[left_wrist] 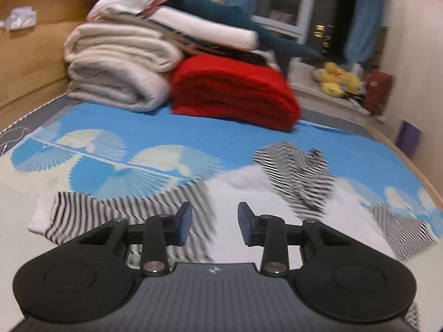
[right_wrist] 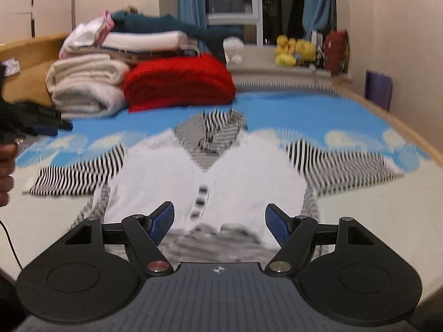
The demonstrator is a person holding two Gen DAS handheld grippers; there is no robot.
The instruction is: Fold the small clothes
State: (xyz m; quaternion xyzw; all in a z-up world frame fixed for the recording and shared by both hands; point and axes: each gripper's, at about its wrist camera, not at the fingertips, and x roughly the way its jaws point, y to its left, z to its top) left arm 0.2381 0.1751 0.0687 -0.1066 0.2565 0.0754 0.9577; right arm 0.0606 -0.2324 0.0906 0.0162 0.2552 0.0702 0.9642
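A small white top with black-and-white striped sleeves and collar (right_wrist: 166, 174) lies spread flat, front up, on the blue patterned bed sheet (right_wrist: 277, 110). Both sleeves are stretched out to the sides. My right gripper (right_wrist: 219, 221) is open and empty just above the top's lower hem. My left gripper (left_wrist: 215, 222) is open and empty over the top's left side (left_wrist: 243, 182), near the left striped sleeve (left_wrist: 83, 210). The left gripper also shows at the left edge of the right wrist view (right_wrist: 41, 124).
A pile of folded blankets stands at the head of the bed: cream ones (left_wrist: 116, 63), a red one (left_wrist: 232, 91), white and teal items on top. A wooden headboard (left_wrist: 30, 49) is at the left. A windowsill with yellow plush toys (right_wrist: 293, 49) lies beyond the bed.
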